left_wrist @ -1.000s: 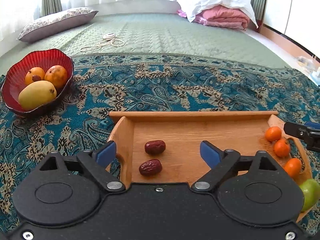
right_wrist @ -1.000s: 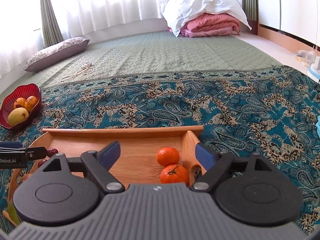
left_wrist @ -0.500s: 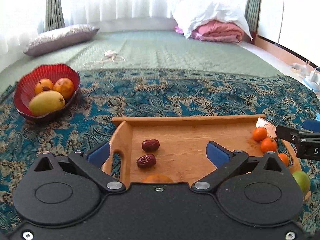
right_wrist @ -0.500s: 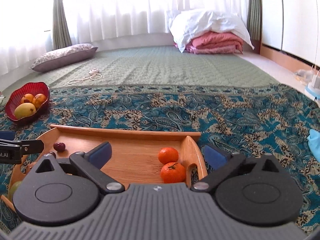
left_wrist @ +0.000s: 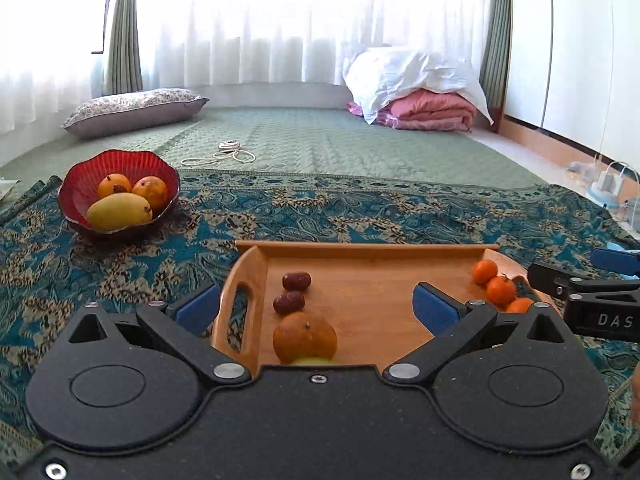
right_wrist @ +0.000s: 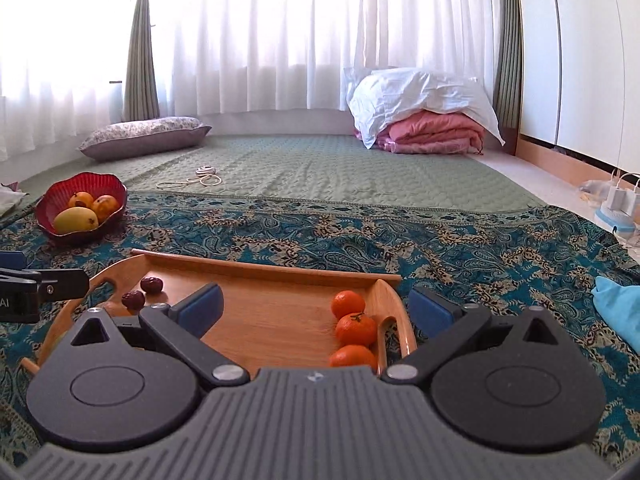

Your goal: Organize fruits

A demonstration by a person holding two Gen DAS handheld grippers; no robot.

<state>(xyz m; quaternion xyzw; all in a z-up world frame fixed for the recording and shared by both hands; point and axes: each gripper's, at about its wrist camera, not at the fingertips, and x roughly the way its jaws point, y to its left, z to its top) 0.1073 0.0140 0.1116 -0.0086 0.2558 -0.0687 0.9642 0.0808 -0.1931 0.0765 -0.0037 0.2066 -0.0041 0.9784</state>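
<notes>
A wooden tray [left_wrist: 368, 284] lies on the paisley blanket. At its left end are two red dates [left_wrist: 296, 281] and a round brown-orange fruit [left_wrist: 305, 338], with a sliver of green fruit behind my gripper body. Three tangerines [left_wrist: 501, 290] line its right end. My left gripper [left_wrist: 316, 307] is open, straddling the tray's left handle wall with nothing gripped. My right gripper [right_wrist: 316, 307] is open too, straddling the right handle wall beside the tangerines [right_wrist: 356, 330]. A red bowl [left_wrist: 80, 176] at the far left holds a mango [left_wrist: 119, 211] and two orange fruits.
A patterned pillow [left_wrist: 132, 110] and folded pink and white bedding [left_wrist: 420, 92] lie at the back of the green quilt. A white cable [left_wrist: 228, 152] lies between them. A blue cloth [right_wrist: 620, 308] and small chargers [right_wrist: 620, 204] are at the right.
Both grippers have drawn back from the tray and tilted upward, and their jaws have spread wider. The brown-orange fruit and a third tangerine have come into view.
</notes>
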